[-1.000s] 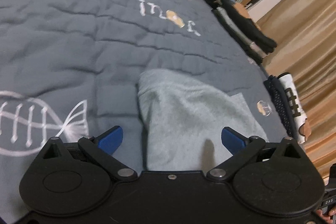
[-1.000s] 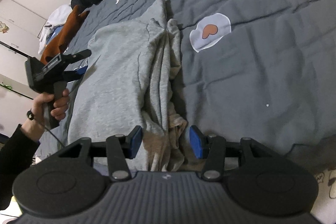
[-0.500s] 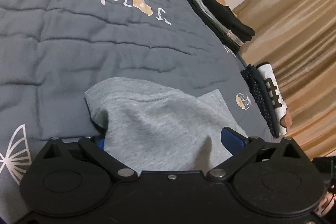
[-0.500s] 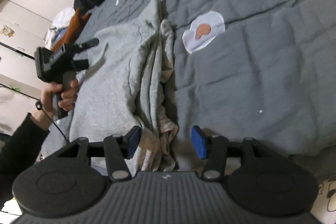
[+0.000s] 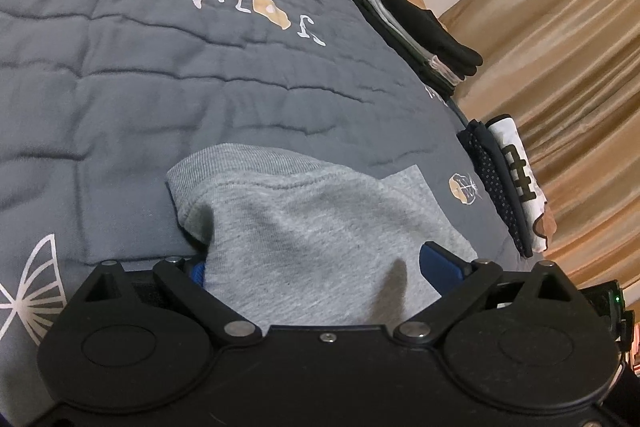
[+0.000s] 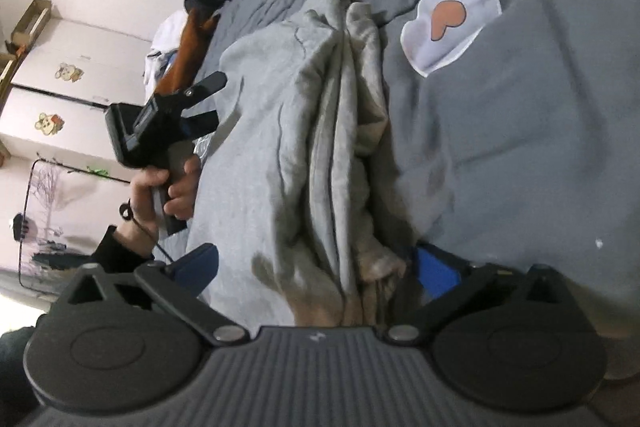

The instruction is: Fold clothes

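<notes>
Since the earlier frame the right gripper [image 6: 316, 267] has dropped lower over the bunched edge and its jaws, then narrow around the folds, are now opening wide; the left-wrist view has crept in so the grey garment [image 5: 320, 227] fills more of the gap between its fingers.

Right gripper: blue pads well apart, bunched pleats of the garment [image 6: 320, 147] lying between them, not pinched. Cloth looks let go.

Left gripper [image 5: 316, 267]: pads apart, fabric draped between them and over the pad at 9 o'clock. No pinch visible, so I read it as not clamped. From the right wrist view, the left gripper [image 6: 188, 111] sits at 9 o'clock, held by a hand [image 6: 168, 191] in a dark sleeve.

Garment lies on the quilt [image 5: 160, 67], running from 6 towards 12 o'clock in the right view.

Judgement: a fold has just been laid down. To do it well, clear the pads without snagging the loose pleats, then regrip a single clean edge instead of the whole bundle, and smooth before the next fold.

Materials: garment is soft marl jersey, limp, ribbed hem at 10 o'clock in the left view, rumpled into long ridges. Quilt is stitched, puffy, dark grey-blue with printed motifs. Folded stacks [image 5: 420, 19] at 1 o'clock, by tan curtains [image 5: 560, 67].
</notes>
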